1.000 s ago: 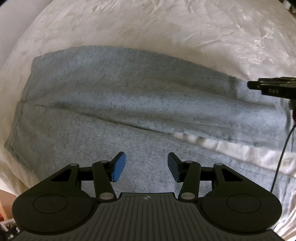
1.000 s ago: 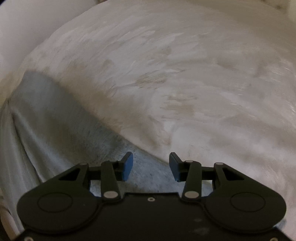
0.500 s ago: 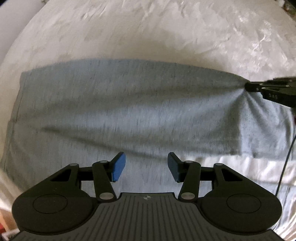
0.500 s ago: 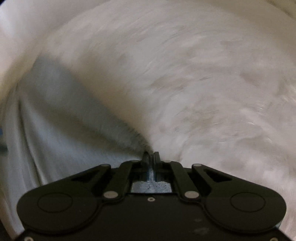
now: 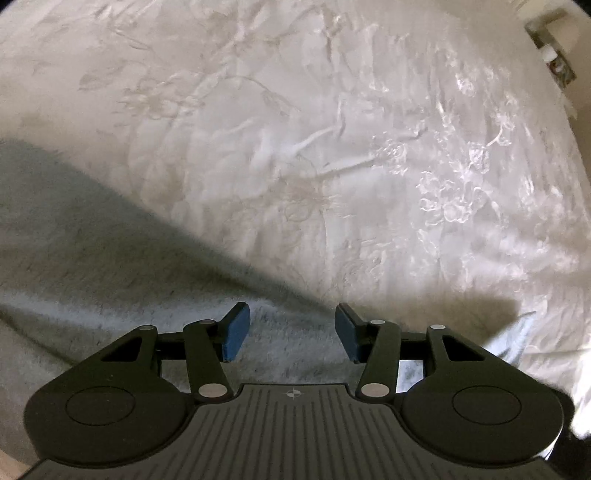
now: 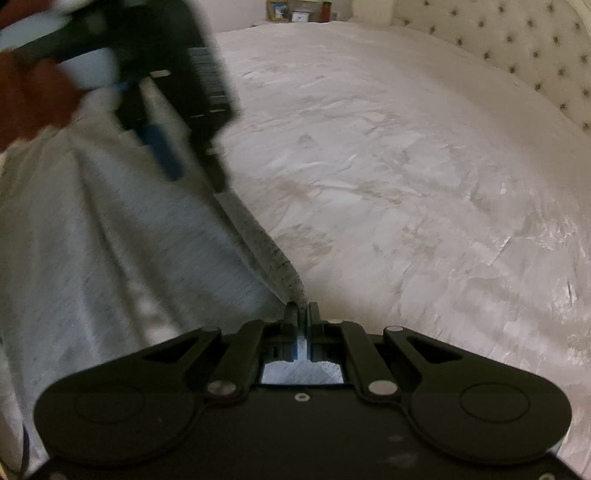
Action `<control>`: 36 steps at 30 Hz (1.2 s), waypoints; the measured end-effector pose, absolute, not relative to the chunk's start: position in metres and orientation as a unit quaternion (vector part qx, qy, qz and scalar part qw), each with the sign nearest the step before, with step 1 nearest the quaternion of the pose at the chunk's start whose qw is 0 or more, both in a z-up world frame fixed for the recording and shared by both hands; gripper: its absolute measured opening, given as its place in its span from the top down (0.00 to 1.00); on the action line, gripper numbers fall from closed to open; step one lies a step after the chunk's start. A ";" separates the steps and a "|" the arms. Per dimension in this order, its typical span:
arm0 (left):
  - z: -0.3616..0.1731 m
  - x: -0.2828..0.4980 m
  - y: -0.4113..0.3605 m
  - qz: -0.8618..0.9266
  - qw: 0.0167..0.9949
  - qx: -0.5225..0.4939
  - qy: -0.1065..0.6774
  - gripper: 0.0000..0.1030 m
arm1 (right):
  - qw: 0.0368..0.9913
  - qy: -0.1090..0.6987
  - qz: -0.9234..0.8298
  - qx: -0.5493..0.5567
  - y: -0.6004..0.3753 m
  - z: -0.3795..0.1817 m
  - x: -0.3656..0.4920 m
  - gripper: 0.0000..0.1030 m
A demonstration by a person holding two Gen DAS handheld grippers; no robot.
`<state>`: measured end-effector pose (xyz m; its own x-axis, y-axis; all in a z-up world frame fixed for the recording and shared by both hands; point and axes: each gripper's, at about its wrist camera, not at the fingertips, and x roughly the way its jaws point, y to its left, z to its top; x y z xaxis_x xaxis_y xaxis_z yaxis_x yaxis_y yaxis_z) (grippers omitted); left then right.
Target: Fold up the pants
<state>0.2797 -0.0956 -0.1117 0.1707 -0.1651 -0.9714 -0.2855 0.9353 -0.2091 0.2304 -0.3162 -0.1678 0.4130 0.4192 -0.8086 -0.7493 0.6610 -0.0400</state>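
Note:
The grey pants (image 5: 81,251) lie on a white bed. In the left wrist view my left gripper (image 5: 291,332) is open, its blue pads over the pants' far edge with cloth between and below them, not pinched. In the right wrist view my right gripper (image 6: 303,314) is shut on the pants' edge (image 6: 266,254) and holds it lifted, the cloth (image 6: 92,240) draping down to the left. The left gripper (image 6: 184,122) shows blurred at upper left in that view, close over the same raised edge.
The white embroidered bedspread (image 5: 369,166) spreads ahead and right in both views. A tufted headboard (image 6: 517,44) stands at the far right and small items (image 6: 295,14) sit on a shelf beyond the bed. A stand (image 5: 554,55) shows at top right.
My right gripper closed on the pants' edge and lifted it. My left gripper moved forward and right to the far edge of the pants, staying open.

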 end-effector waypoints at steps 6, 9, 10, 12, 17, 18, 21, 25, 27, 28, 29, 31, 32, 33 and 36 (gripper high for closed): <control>-0.126 0.294 -0.093 0.049 0.725 -0.179 0.663 0.51 | 0.816 0.407 0.357 -0.203 -0.318 -0.171 0.223 0.95; -0.136 0.299 -0.090 0.060 0.714 -0.179 0.674 0.51 | 0.817 0.405 0.358 -0.203 -0.313 -0.177 0.235 0.95; -0.139 0.300 -0.089 0.063 0.711 -0.177 0.678 0.51 | 0.817 0.403 0.358 -0.203 -0.313 -0.176 0.234 0.95; -0.144 0.300 -0.087 0.070 0.708 -0.175 0.681 0.52 | 0.818 0.400 0.359 -0.205 -0.316 -0.171 0.227 0.95; -0.143 0.276 -0.083 0.055 0.704 -0.215 0.674 0.86 | 0.818 0.398 0.364 -0.198 -0.319 -0.160 0.208 0.95; -0.137 0.264 -0.084 0.055 0.712 -0.205 0.669 0.87 | 0.819 0.401 0.363 -0.192 -0.320 -0.158 0.202 0.95; -0.121 0.222 -0.093 0.043 0.742 -0.165 0.648 0.90 | 0.817 0.425 0.360 -0.150 -0.326 -0.155 0.184 0.89; -0.110 0.167 -0.104 0.034 0.758 -0.135 0.638 0.90 | 0.821 0.469 0.324 -0.042 -0.346 -0.147 0.166 0.81; -0.106 0.149 -0.108 0.035 0.763 -0.127 0.633 0.91 | 0.827 0.484 0.283 0.047 -0.365 -0.141 0.163 0.71; -0.105 0.143 -0.110 0.035 0.767 -0.123 0.629 0.91 | 0.835 0.484 0.247 0.090 -0.378 -0.137 0.163 0.70; -0.103 0.138 -0.111 0.035 0.771 -0.118 0.624 0.91 | 0.841 0.485 0.206 0.121 -0.389 -0.136 0.163 0.68; -0.101 0.129 -0.114 0.032 0.780 -0.107 0.616 0.91 | 0.847 0.489 0.118 0.169 -0.411 -0.138 0.169 0.66; -0.101 0.127 -0.116 0.031 0.781 -0.103 0.615 0.91 | 0.847 0.495 0.082 0.176 -0.417 -0.141 0.174 0.64; -0.102 0.126 -0.117 0.031 0.782 -0.102 0.615 0.91 | 0.845 0.503 0.046 0.175 -0.422 -0.145 0.183 0.64; -0.102 0.126 -0.117 0.031 0.783 -0.105 0.612 0.91 | 0.844 0.512 -0.012 0.159 -0.422 -0.156 0.209 0.64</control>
<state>0.1259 -0.1171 -0.1021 0.2494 -0.0798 -0.9651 -0.1765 0.9762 -0.1263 0.2090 -0.4222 -0.1557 0.4760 0.1415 -0.8680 0.1834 0.9493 0.2553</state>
